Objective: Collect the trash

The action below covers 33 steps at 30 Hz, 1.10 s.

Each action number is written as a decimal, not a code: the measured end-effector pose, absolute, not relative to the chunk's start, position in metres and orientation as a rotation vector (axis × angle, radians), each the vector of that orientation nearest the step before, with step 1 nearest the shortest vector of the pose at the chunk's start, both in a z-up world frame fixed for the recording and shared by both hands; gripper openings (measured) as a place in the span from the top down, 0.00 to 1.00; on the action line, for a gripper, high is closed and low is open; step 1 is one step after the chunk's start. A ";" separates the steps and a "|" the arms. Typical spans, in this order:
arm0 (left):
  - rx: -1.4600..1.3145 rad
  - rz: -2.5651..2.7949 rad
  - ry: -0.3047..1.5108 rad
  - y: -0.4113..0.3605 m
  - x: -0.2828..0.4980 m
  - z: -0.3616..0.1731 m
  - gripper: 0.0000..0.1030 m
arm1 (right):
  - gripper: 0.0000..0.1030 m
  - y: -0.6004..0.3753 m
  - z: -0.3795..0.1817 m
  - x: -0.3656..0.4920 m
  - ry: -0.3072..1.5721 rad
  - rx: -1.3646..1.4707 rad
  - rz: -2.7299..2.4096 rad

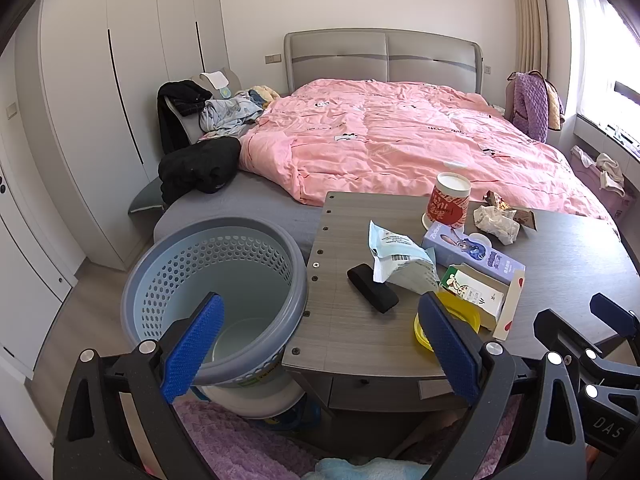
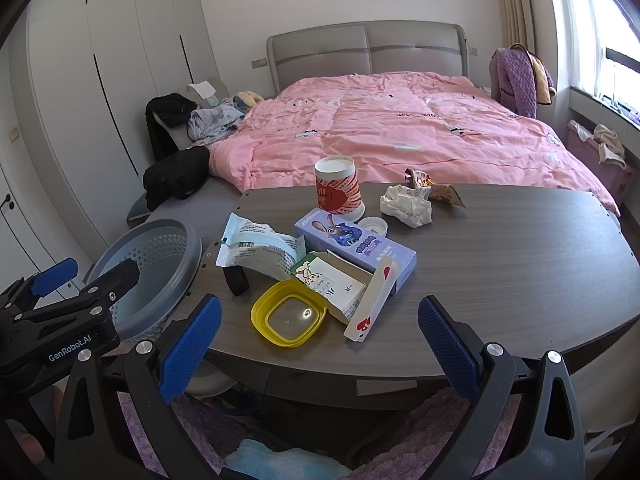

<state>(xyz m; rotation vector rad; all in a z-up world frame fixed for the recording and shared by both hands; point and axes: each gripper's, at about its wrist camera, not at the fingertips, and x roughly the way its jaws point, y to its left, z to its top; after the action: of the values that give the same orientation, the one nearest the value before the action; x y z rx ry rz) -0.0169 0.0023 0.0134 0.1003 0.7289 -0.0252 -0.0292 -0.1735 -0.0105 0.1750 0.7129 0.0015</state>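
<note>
Both grippers — left gripper (image 1: 320, 344), right gripper (image 2: 320, 344) — hover spread wide, empty; trash lies ahead on the wood-grain table (image 2: 500, 264). A round yellow plastic lid (image 2: 289, 317) sits nearest, beside the perforated grey basket (image 1: 224, 264).

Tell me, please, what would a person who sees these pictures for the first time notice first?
Probably the big pink quilt covering the bed behind the table. Next comes the litter bunched on the left half of the wooden table: a yellow lid nearest the camera, a purple carton behind it and a red paper cup at the far edge. A grey perforated basket stands against the table's left end.
</note>
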 end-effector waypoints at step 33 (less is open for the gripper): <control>0.101 -0.025 0.726 0.001 -0.019 0.013 0.10 | 0.06 -0.174 -0.010 -0.030 0.713 0.179 0.004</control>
<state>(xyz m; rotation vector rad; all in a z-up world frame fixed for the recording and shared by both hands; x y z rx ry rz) -0.0190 0.0006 0.0126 0.1014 0.7258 -0.0247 -0.0303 -0.1741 -0.0101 0.1786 0.7134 0.0042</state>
